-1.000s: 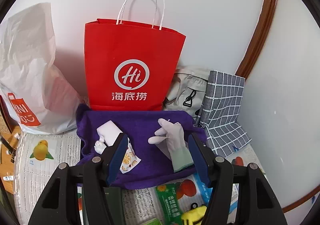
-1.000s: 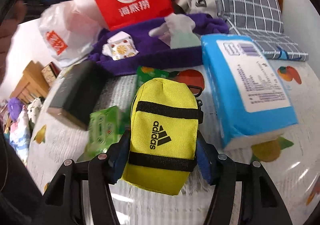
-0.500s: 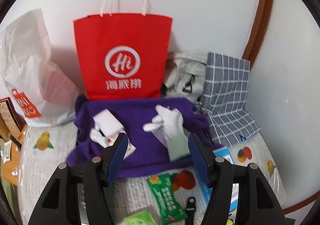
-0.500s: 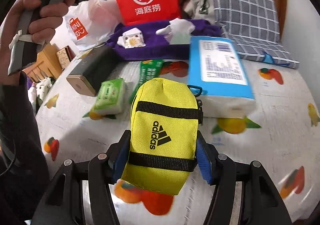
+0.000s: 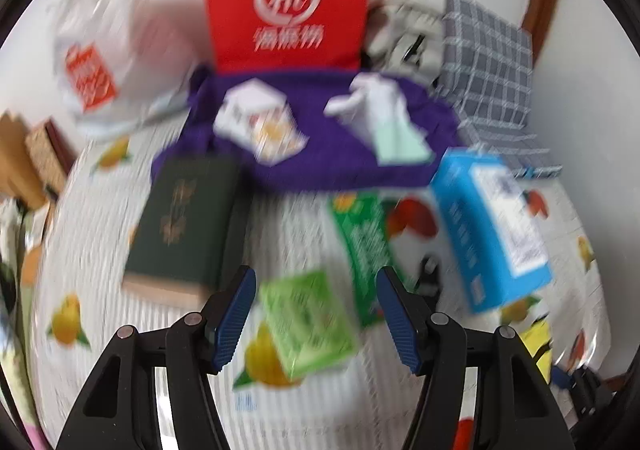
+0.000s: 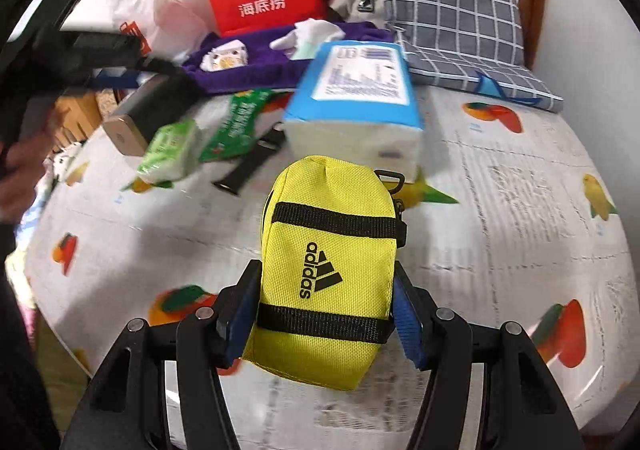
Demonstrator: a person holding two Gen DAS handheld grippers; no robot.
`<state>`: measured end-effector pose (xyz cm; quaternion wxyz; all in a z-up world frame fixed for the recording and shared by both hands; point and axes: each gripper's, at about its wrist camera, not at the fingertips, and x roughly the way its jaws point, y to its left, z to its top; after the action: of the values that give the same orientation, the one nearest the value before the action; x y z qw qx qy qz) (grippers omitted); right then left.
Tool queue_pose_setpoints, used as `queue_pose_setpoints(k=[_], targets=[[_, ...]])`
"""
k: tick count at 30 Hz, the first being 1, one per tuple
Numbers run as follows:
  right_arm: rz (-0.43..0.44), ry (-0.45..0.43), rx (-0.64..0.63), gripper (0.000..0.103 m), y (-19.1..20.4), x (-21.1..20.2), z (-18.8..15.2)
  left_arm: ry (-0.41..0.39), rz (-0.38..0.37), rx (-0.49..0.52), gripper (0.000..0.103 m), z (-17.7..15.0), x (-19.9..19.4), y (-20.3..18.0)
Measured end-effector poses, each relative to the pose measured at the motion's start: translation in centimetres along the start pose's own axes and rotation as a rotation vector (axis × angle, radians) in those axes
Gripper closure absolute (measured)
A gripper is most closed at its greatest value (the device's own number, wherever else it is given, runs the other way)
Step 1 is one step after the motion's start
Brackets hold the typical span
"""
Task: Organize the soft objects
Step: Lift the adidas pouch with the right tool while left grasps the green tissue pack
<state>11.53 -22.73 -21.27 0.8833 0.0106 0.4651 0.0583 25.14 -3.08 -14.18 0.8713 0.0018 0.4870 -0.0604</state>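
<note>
Left wrist view: the left tongs (image 5: 316,314) stand apart, gripping nothing, above a green tissue pack (image 5: 308,324) mid-counter (image 5: 100,262). Right wrist view: the right tongs (image 6: 322,320) clamp a yellow pouch (image 6: 326,270), held over the counter's near edge.

The left gripper (image 5: 316,314) has swung down and back from the purple cloth (image 5: 320,154): a second ago its open jaws framed the white glove (image 5: 376,110), now they frame the light green tissue pack (image 5: 308,322) lying on the bench (image 5: 100,250), nearer the front edge. The right gripper (image 6: 324,314) has carried the yellow Adidas pouch (image 6: 328,270) away from the blue tissue pack (image 6: 356,90) toward the front of the bench. The person's hand (image 6: 20,170) has come into the right wrist view.
</note>
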Motion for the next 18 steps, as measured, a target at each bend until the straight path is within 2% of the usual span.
queue_pose_setpoints(k=[4,9,13,16,18], targets=[[0.015,-0.010,0.024,0.042,-0.9,0.4,-0.4,0.035,-0.022,-0.026,0.043,-2.4,1.1,0.2],[0.026,-0.040,0.025,0.042,-1.1,0.5,-1.1,0.037,-0.018,-0.024,0.043,-3.4,2.4,-0.4],[0.019,-0.063,0.007,0.041,-0.9,0.5,-1.5,0.066,0.027,-0.010,0.043,-4.1,4.6,-1.1],[0.008,-0.076,-0.017,0.040,-0.6,0.6,-1.7,0.043,0.082,0.012,0.042,-4.2,5.3,-1.6],[0.010,-0.081,-0.017,0.039,-0.6,0.6,-1.7,0.025,0.088,0.013,0.042,-4.2,5.3,-1.6]])
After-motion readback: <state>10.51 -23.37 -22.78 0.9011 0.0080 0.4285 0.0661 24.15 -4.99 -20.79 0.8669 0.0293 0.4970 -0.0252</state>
